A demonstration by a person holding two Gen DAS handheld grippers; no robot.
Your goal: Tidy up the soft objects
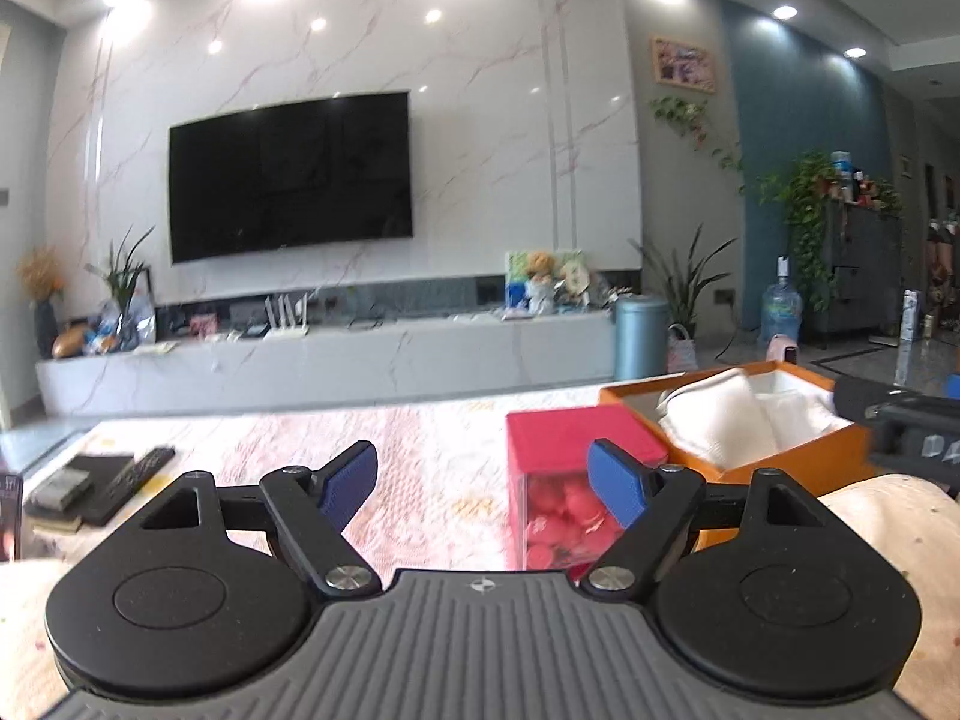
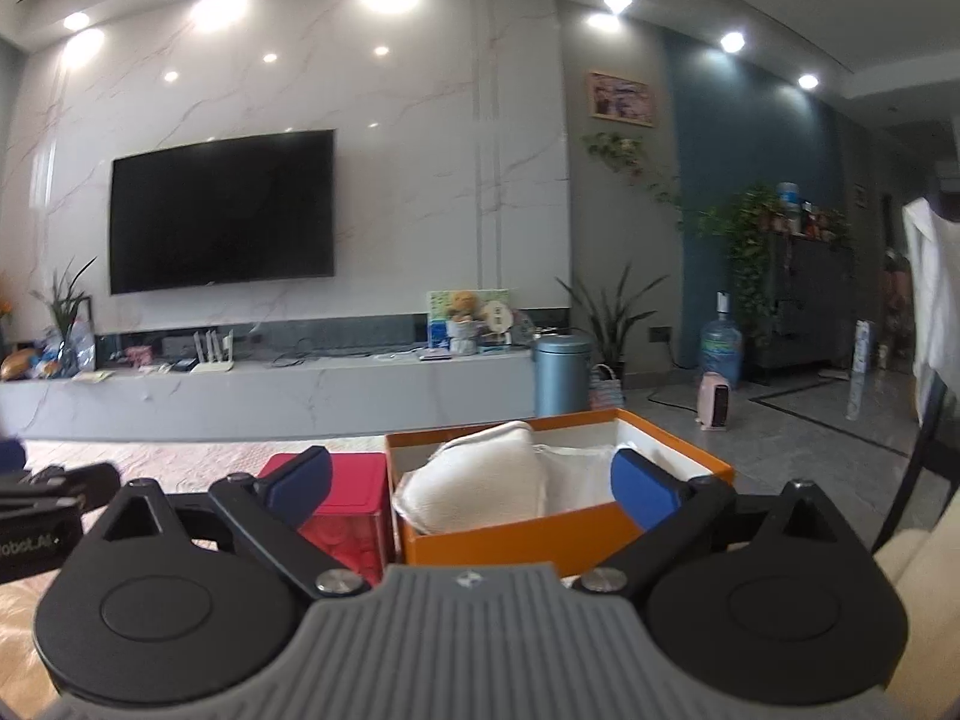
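Observation:
An orange box (image 1: 798, 450) (image 2: 498, 534) stands on the table and holds white soft cloths (image 1: 717, 420) (image 2: 480, 480). To its left stands a clear box with a red lid (image 1: 570, 432) (image 2: 348, 477) holding pink round pieces. My left gripper (image 1: 483, 486) is open and empty, held low in front of the red-lidded box. My right gripper (image 2: 474, 480) is open and empty, its fingers framing the orange box from the near side. The right gripper's body shows at the right edge of the left wrist view (image 1: 912, 420).
A patterned pink cloth covers the table (image 1: 384, 450). Remote controls and dark flat items (image 1: 108, 480) lie at its left end. Beyond are a TV (image 1: 288, 177), a long low cabinet (image 1: 324, 354), a blue bin (image 1: 639, 336) and plants.

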